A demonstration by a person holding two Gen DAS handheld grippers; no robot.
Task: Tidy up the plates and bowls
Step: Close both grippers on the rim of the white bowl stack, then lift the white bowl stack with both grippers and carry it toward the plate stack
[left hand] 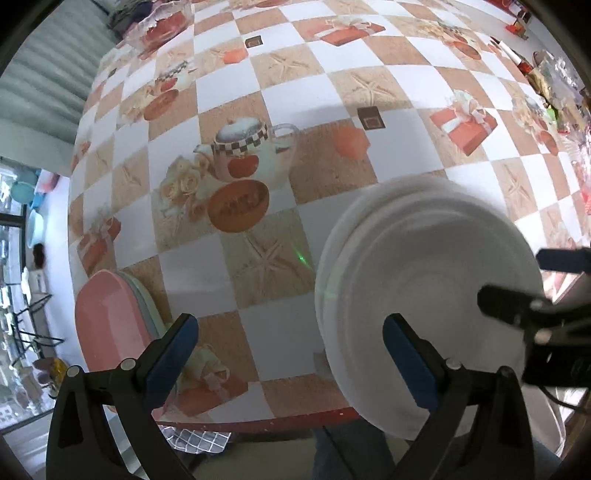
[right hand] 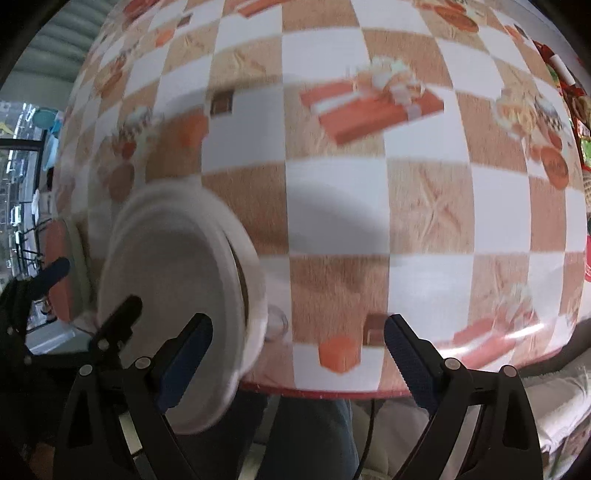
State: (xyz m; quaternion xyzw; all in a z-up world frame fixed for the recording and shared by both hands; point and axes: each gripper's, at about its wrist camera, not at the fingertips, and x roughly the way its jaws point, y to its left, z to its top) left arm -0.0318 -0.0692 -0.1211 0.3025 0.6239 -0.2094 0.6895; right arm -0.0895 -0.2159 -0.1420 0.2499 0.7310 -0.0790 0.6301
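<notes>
A stack of white plates [left hand: 424, 288] lies at the near edge of the table, low right in the left wrist view. It also shows low left in the right wrist view [right hand: 170, 280], overhanging the edge. A stack of pink and pale green plates [left hand: 114, 325] lies at the near left edge, and shows far left in the right wrist view [right hand: 61, 266]. My left gripper [left hand: 291, 354] is open and empty, its right finger over the white plates. My right gripper [right hand: 299, 354] is open and empty, just right of the white plates. It also shows in the left wrist view [left hand: 532, 284].
The table [left hand: 295, 110] has a checkered cloth printed with teapots and gift boxes. Cluttered items [left hand: 554, 81] lie at the far right, and a wrapped red dish [left hand: 162, 26] at the far left. The table's red front edge [right hand: 332, 393] is close. The left gripper's fingers [right hand: 51, 273] show far left.
</notes>
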